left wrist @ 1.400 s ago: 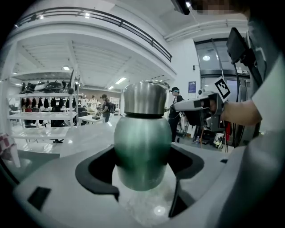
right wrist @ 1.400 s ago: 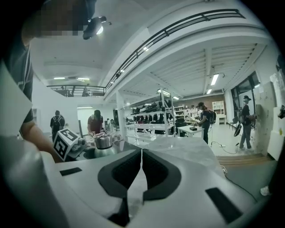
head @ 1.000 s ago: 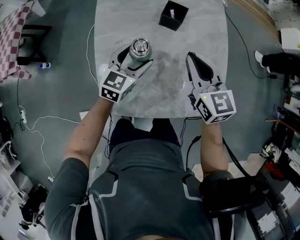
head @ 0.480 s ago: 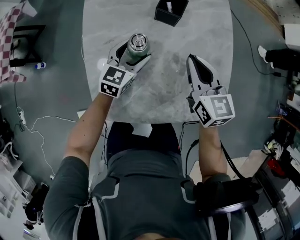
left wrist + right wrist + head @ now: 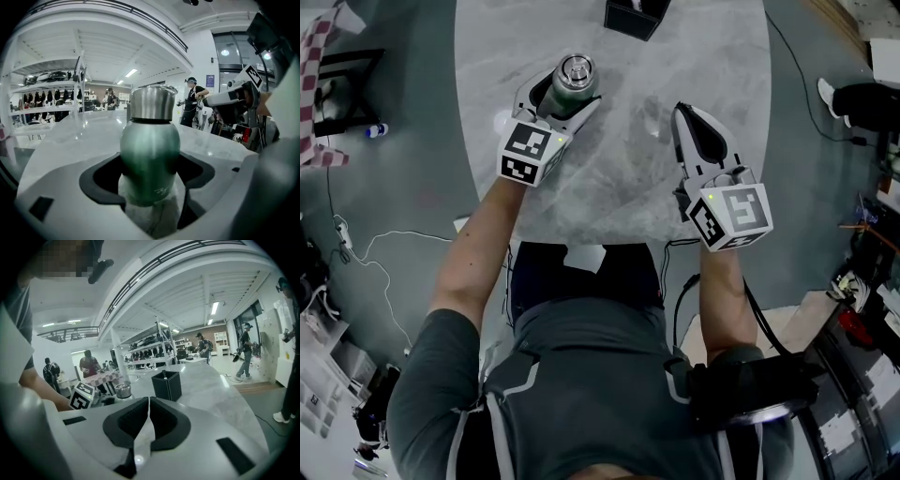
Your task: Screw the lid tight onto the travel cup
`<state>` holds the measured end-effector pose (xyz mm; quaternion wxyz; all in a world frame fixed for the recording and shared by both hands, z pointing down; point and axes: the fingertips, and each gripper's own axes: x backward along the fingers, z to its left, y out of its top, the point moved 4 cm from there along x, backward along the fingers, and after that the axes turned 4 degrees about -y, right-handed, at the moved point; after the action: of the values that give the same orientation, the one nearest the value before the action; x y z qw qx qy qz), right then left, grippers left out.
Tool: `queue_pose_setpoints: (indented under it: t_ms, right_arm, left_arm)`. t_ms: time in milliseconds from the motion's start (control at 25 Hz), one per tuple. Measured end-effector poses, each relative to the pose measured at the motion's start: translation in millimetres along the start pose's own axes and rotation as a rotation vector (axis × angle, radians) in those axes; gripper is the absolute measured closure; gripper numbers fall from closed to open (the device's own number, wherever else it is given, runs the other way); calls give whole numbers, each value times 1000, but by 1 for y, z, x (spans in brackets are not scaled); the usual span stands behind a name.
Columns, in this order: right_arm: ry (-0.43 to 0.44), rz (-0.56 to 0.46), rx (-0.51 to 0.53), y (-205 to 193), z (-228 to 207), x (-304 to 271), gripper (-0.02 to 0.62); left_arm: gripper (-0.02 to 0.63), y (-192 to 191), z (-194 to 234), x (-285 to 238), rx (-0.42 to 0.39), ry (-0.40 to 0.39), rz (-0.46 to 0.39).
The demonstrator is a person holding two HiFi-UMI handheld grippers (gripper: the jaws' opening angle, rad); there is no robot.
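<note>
A green travel cup (image 5: 561, 97) with a steel lid (image 5: 576, 70) stands upright over the left part of the grey marble table (image 5: 619, 183). My left gripper (image 5: 563, 103) is shut on the cup's green body (image 5: 150, 157), one pad on each side below the lid (image 5: 152, 101). I cannot tell whether the cup's base touches the table. My right gripper (image 5: 680, 117) sits shut and empty to the right of the cup, low over the table. In the right gripper view its pads (image 5: 140, 416) meet with nothing between them.
A black open box (image 5: 636, 14) stands at the table's far edge, also in the right gripper view as the black box (image 5: 166, 385). Cables lie on the floor at left. A checked cloth (image 5: 319, 56) hangs at far left. Shelves and several people stand in the background.
Both grippers have come down closer to the table top, the left one carrying the cup with it. The right gripper stays shut and empty.
</note>
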<state>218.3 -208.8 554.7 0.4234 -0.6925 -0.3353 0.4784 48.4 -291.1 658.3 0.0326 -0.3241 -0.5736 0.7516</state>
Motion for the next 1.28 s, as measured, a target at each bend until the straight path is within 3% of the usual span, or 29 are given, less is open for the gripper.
queue_pose_setpoints:
  t_ms: [120, 240, 720, 960, 1200, 1280]
  right_arm:
    - [2, -7, -11, -2, -1, 6, 560]
    - [4, -4, -26, -3, 3, 10, 560]
    - [-3, -19, -14, 13, 16, 36, 560]
    - [-24, -61, -12, 45, 29, 52, 560]
    - [-9, -93, 6, 71, 46, 76, 560]
    - [-2, -106, 5, 80, 53, 86, 560]
  left_arm:
    - [236, -4, -5, -1, 1, -9, 7]
    - [236, -11, -9, 4, -56, 2, 46]
    - [229, -13, -13, 12, -43, 22, 79]
    - [230, 10, -14, 55, -2, 24, -4]
    - [232, 51, -56, 99, 96, -37, -114]
    - [232, 69, -71, 114, 95, -46, -155]
